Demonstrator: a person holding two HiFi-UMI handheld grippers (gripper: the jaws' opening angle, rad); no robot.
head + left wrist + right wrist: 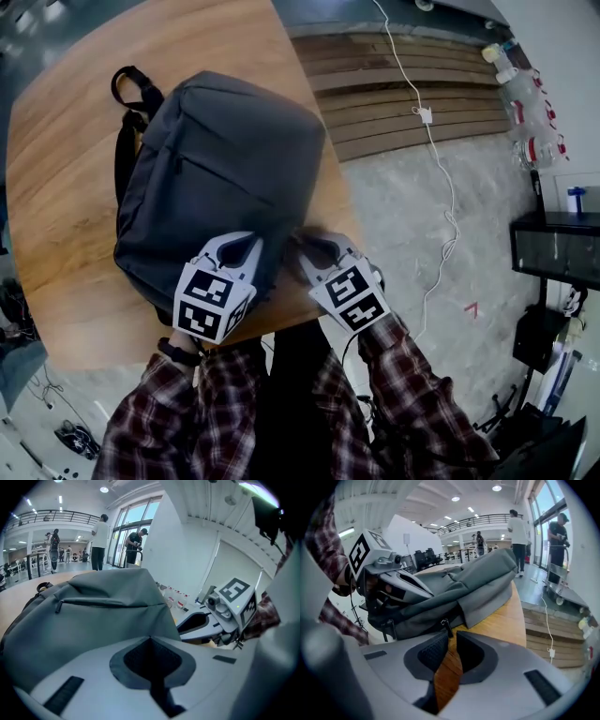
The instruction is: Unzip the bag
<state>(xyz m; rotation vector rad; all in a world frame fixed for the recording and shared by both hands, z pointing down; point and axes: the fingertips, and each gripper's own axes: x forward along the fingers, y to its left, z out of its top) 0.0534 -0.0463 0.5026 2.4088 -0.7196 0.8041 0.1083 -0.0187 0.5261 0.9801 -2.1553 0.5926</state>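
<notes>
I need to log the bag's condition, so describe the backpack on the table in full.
The backpack is dark grey woven-looking cloth, lying flat on the wooden table, black straps at its far end. Its front pocket zipper looks closed. The left hand-held gripper seems to pinch its near edge; the right hand-held gripper, jaws apart, sits just short of a zipper pull.

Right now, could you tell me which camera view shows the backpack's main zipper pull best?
The right gripper view: the zipper pull hangs at the backpack's edge, just ahead of the right gripper's open jaws. The head view does not show it clearly; the left gripper view shows only a pocket zipper.
</notes>
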